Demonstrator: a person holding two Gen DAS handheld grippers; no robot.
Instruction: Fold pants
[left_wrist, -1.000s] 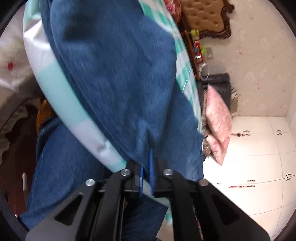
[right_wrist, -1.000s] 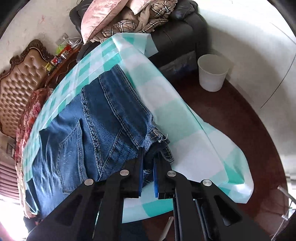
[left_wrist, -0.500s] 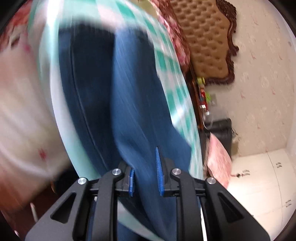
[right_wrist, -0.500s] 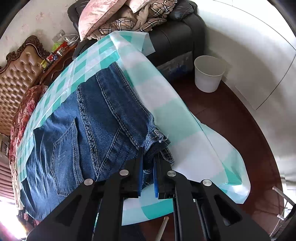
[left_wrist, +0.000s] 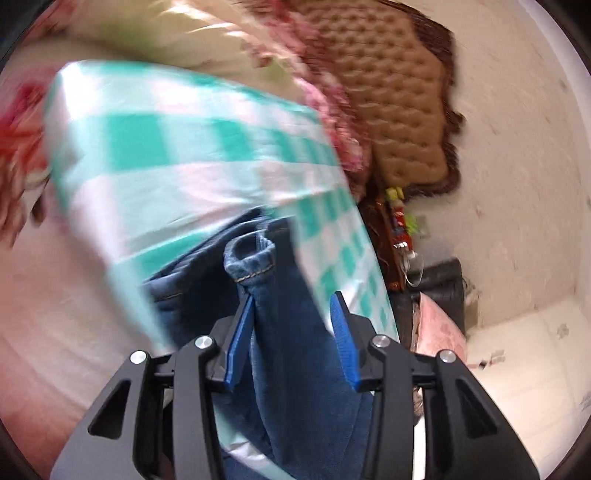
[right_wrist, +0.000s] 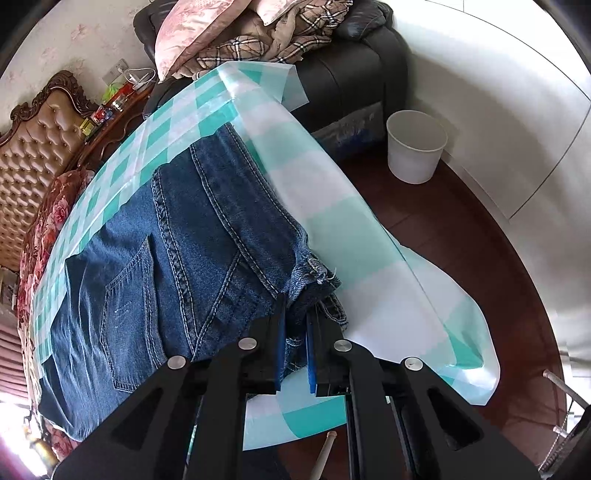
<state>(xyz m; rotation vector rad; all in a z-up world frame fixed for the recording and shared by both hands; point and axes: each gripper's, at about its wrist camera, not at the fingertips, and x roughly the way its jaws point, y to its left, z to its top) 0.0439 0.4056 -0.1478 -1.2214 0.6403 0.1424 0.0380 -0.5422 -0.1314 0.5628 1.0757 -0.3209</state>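
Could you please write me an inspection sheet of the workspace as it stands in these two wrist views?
Surface: table under a teal-and-white checked cloth, whose corner hangs over the near edge.
Job's things: blue jeans lying on the cloth, back pocket up; one hem end lies between the left fingers.
Clutter: nothing seen on the cloth besides the jeans.
Grippers: left hand-held gripper open, denim between its spread fingers; right hand-held gripper shut on the jeans' edge.
Cables: white cables at a wall socket.
Surroundings: tufted headboard, black sofa piled with a pink pillow and plaid blanket, white bin on dark floor.
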